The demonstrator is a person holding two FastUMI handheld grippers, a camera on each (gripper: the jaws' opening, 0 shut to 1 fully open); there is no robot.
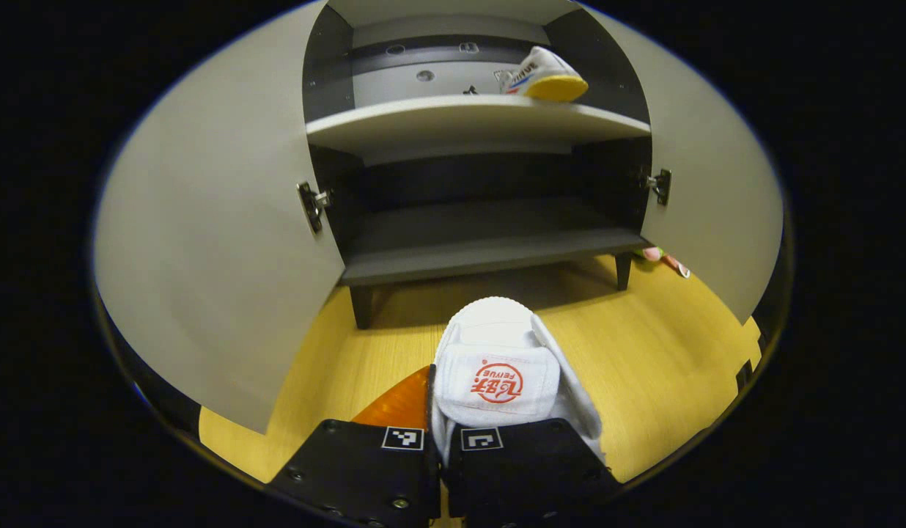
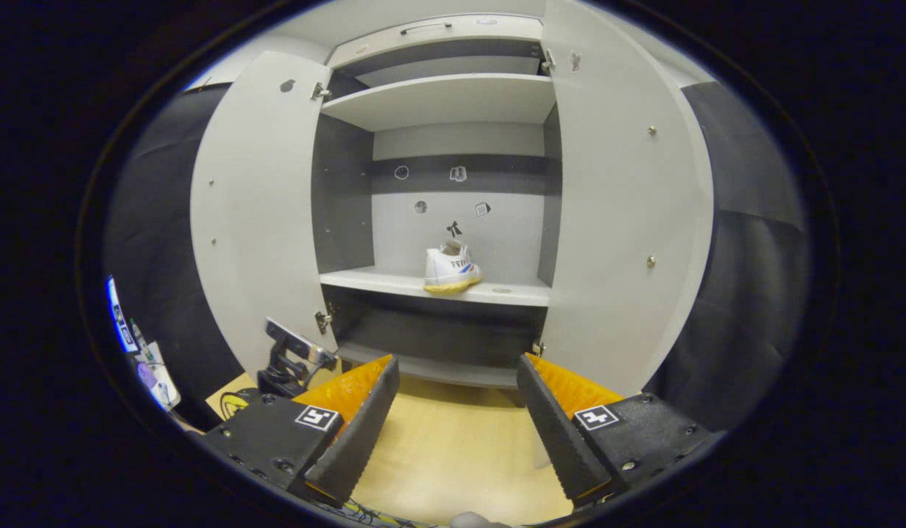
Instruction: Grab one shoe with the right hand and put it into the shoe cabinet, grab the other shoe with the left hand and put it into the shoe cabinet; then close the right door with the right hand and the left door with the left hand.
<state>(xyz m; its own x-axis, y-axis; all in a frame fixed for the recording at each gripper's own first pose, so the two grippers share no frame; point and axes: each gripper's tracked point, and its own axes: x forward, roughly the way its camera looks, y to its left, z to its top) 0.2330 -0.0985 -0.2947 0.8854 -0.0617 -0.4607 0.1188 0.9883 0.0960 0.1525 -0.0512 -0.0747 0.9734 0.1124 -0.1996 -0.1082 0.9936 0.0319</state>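
A white shoe [image 1: 506,381] with a red logo on its tongue is sitting pinched between the closed fingers of the left gripper [image 1: 442,447], toe pointing away, above a light wooden floor [image 1: 643,367] in front of the shoe cabinet [image 1: 468,117]. In the left gripper view, the cabinet is standing open, its left door [image 1: 211,242] and right door [image 1: 709,205] swung wide to either side. The second white shoe [image 1: 544,75], with a yellow sole and coloured side stripes, is resting on the middle shelf [image 1: 424,121] toward its right end. The lower shelf [image 1: 482,249] is lying in shadow beneath it.

In the right gripper view, the right gripper [image 2: 457,411] is hovering with its fingers spread wide apart, nothing between them, facing the cabinet from farther back. The same striped shoe [image 2: 451,270] is showing on the middle shelf [image 2: 380,281], with another shelf [image 2: 446,99] above it. At lower left, beside the open door, some dark equipment [image 2: 288,363] is standing on the floor.
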